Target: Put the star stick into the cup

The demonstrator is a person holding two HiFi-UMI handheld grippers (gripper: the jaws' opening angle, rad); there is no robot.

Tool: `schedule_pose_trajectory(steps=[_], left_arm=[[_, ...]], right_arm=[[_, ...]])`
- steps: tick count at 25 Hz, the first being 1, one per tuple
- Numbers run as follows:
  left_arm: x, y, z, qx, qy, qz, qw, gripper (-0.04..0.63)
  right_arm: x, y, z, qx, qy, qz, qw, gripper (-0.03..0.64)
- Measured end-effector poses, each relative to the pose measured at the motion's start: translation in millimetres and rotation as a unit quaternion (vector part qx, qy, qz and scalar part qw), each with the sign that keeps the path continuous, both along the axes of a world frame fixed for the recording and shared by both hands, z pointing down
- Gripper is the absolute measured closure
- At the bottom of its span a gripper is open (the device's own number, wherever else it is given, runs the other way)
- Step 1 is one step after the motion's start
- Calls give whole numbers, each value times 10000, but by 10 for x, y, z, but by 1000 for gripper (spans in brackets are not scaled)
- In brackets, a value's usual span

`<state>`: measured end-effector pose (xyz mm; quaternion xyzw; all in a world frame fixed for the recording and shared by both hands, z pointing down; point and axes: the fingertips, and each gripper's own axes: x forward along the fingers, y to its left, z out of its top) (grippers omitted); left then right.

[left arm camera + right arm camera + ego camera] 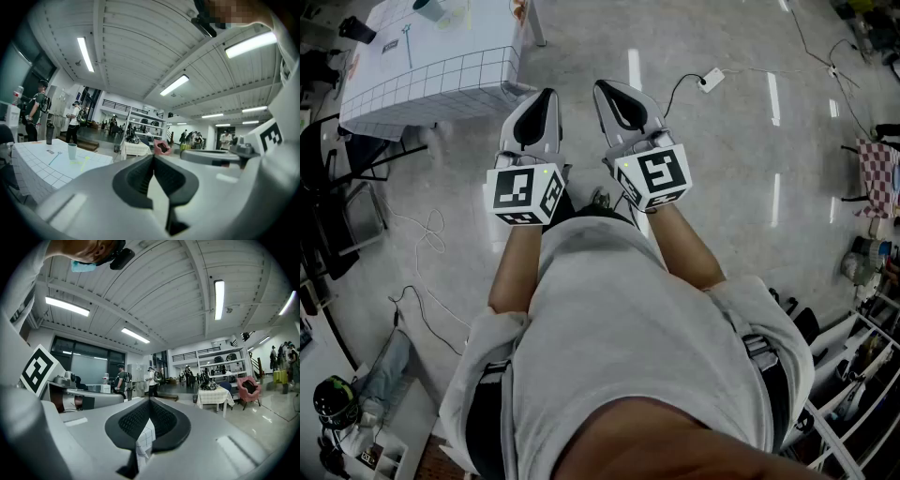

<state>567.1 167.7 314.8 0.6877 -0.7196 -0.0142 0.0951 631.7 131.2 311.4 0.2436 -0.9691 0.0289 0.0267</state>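
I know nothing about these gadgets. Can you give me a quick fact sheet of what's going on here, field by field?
Who: a person standing, one tool in each hand, both held in front of the chest
Left gripper: shut, empty
Right gripper: shut, empty
Table: grid-patterned cloth, ahead and to the person's left, away from both grippers
Cup: upright on the table
Star stick: blue, lying flat on the table beside the cup, not touching it
Progress: not started; the star stick is untouched and the cup holds nothing visible
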Motion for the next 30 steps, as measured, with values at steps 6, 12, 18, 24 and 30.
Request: schedule_pose_trajectory(steps=[6, 12, 18, 24, 30], left_arm=[[-468, -31, 152, -85, -101, -210, 9997, 592], [-1125, 53, 249, -256, -87, -648, 9975, 592], [-2150, 246, 329, -463, -19, -1263, 9909, 592], [-3188, 483, 268, -523, -47, -1736, 9834, 592], [-4065, 711, 309, -705, -17, -1943, 9784, 592]], right_arm=[[-509, -43, 142, -22, 34, -219, 9998, 618], [-1299, 31, 179, -146, 40, -871, 9961, 618], [-2390, 219, 376, -225, 639, -1722, 9827, 618], [-3372, 311, 461, -332, 962, -2196, 9703, 618], [-4276, 391, 495, -518, 1042, -2275, 9668, 618]])
